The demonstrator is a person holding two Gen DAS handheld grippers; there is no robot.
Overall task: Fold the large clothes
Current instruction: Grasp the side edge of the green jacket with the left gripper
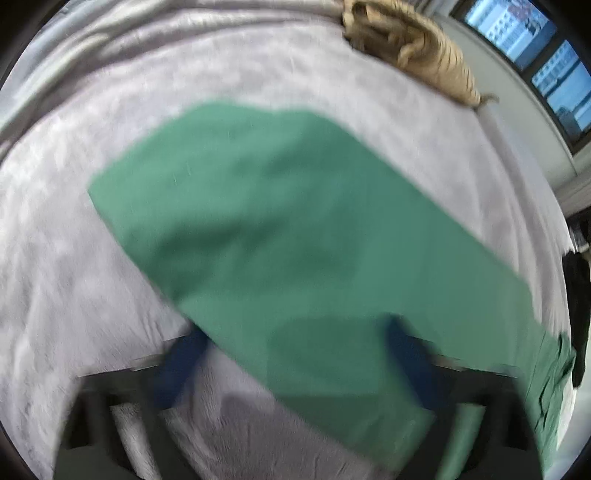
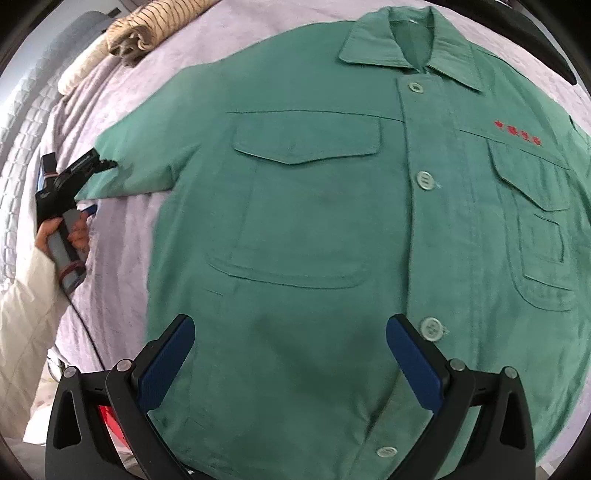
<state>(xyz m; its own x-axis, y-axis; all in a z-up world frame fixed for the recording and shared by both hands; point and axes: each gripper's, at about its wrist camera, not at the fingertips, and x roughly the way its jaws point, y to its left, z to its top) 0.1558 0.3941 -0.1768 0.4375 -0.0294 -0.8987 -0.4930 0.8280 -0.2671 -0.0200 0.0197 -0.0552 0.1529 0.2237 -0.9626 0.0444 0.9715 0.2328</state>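
A green button-up jacket [image 2: 314,184] lies face up and spread flat on a lilac blanket [image 2: 110,295], collar at the far side. My right gripper [image 2: 290,325] hovers open over the jacket's lower front, with nothing between its blue pads. In the right wrist view, a hand [image 2: 74,236] holds my left gripper [image 2: 99,186] at the cuff end of the jacket's outstretched sleeve. The left wrist view is blurred: the green sleeve [image 1: 277,221] runs diagonally between the spread fingers of the left gripper [image 1: 295,354], which look apart rather than pressed on it.
A folded beige striped cloth [image 2: 147,29] lies at the blanket's far edge and also appears as the beige cloth [image 1: 417,48] in the left wrist view. Windows [image 1: 535,48] lie beyond it. A cream quilted sleeve [image 2: 26,314] reaches in at the left.
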